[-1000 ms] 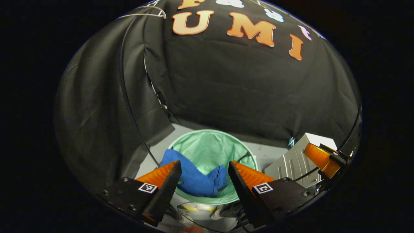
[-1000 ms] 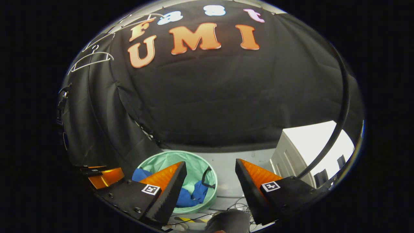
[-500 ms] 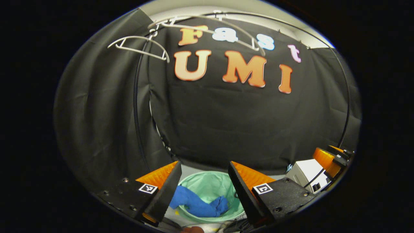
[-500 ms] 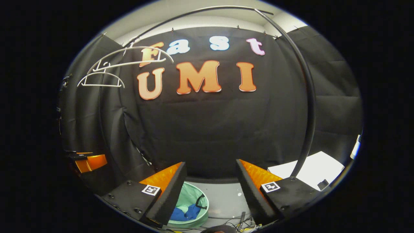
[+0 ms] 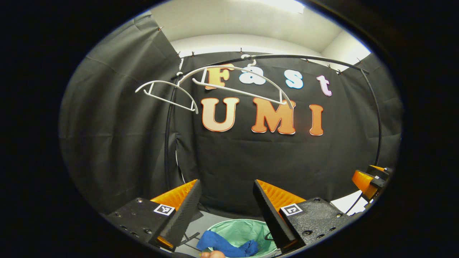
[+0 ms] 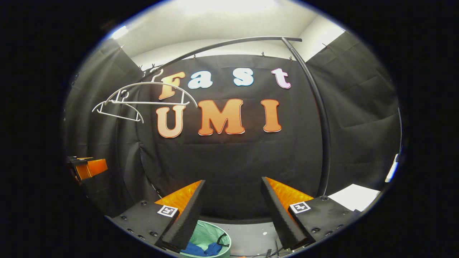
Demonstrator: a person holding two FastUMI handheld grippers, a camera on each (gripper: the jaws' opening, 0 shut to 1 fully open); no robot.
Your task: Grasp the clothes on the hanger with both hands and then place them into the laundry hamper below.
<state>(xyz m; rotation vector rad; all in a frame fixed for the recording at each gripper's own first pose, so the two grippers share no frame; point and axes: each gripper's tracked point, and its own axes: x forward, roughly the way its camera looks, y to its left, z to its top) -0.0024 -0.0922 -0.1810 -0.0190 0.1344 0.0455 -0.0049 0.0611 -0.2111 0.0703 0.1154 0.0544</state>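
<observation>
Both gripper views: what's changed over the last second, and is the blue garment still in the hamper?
Both cameras have tilted upward: the green hamper has slid to the bottom edge and the white hangers and rail have come into sight. The left gripper and right gripper stay open and empty; nothing was grasped or released. The blue garment still lies in the hamper, partly over its rim.

From my left gripper view, the laundry hamper (image 5: 244, 233) sits on the floor below, between my fingers, with the clothes (image 5: 227, 247) lying inside it. Above, two hangers (image 5: 236, 80) hang side by side on the rail (image 5: 304, 57), in front of the booth's back wall. My right gripper (image 5: 369, 179) is off to the right.
</observation>
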